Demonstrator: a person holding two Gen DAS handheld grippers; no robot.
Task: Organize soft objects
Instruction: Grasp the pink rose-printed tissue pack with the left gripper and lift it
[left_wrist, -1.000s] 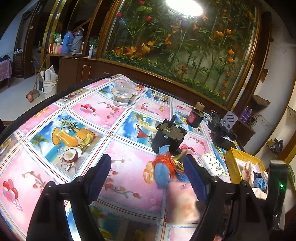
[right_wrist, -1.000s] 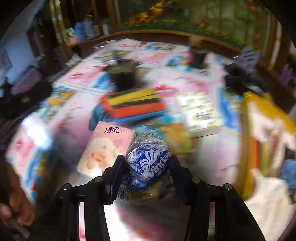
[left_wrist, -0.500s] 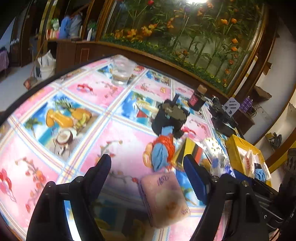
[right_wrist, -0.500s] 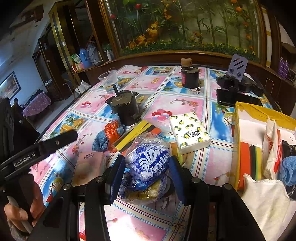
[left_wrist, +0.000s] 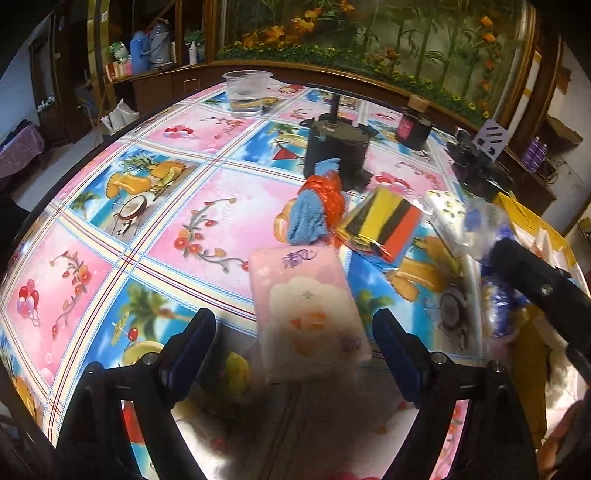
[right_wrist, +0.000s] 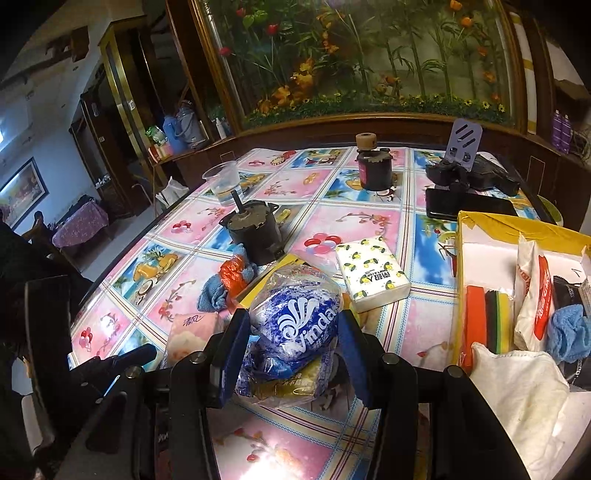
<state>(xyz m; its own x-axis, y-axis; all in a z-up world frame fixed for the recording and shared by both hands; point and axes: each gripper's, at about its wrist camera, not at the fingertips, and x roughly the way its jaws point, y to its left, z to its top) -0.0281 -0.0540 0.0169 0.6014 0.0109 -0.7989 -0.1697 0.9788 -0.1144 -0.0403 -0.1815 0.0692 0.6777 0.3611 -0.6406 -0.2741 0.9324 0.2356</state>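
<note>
My right gripper is shut on a clear bag of blue Vinda tissue packs, held above the table just left of the yellow box. My left gripper is open, its fingers on either side of the near end of a pink tissue pack lying on the table, apart from it. A blue and orange cloth bundle, a striped sponge pack and a white lemon-print tissue pack lie beyond. The box holds sponges, a white cloth and a blue cloth.
A black motor, a plastic cup of water, a dark jar, a phone and a black stand sit on the far half of the table. The table's left edge drops to the floor.
My left gripper has moved forward and down until the pink pack lies between its open fingers. My right gripper has lifted the Vinda bag and steadied near the box.
</note>
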